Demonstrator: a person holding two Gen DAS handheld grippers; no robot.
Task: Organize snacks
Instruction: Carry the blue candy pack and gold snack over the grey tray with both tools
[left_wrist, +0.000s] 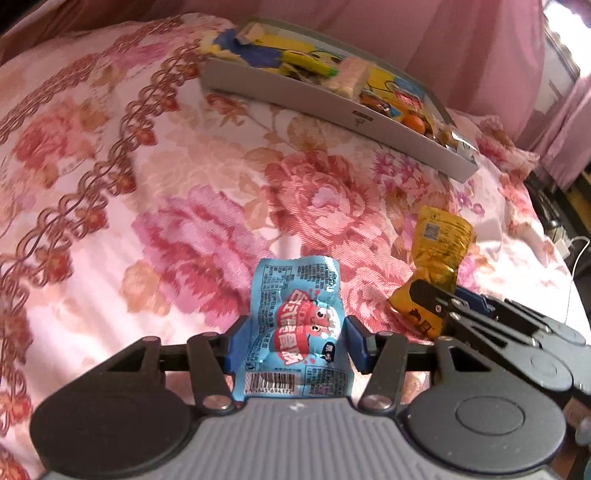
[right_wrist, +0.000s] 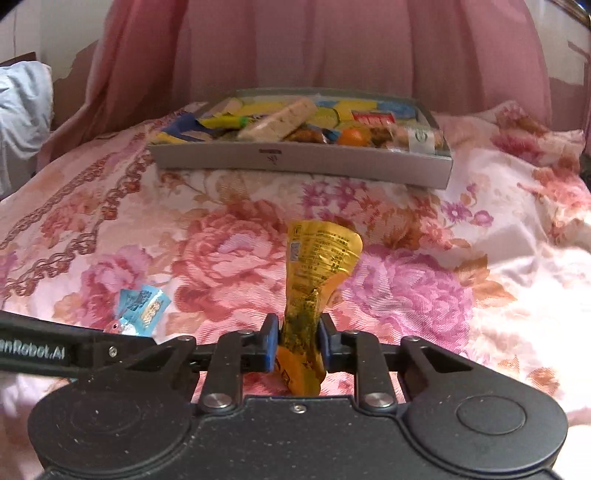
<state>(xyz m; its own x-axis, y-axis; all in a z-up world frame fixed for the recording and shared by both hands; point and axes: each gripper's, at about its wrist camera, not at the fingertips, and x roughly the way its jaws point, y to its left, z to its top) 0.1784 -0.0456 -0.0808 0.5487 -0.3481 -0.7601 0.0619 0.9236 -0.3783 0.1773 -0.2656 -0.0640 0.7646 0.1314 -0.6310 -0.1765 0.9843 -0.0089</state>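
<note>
Floral bedspread (right_wrist: 424, 295), gripper print "nRobot.AI"

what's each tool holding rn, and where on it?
Left tool: blue snack packet, pinched across its lower-middle sides. Right tool: yellow snack packet, squeezed at its crumpled lower part.

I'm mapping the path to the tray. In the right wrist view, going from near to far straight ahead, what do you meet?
right gripper shut on the yellow snack packet → bare floral bedspread → grey tray filled with snacks → pink curtain.
</note>
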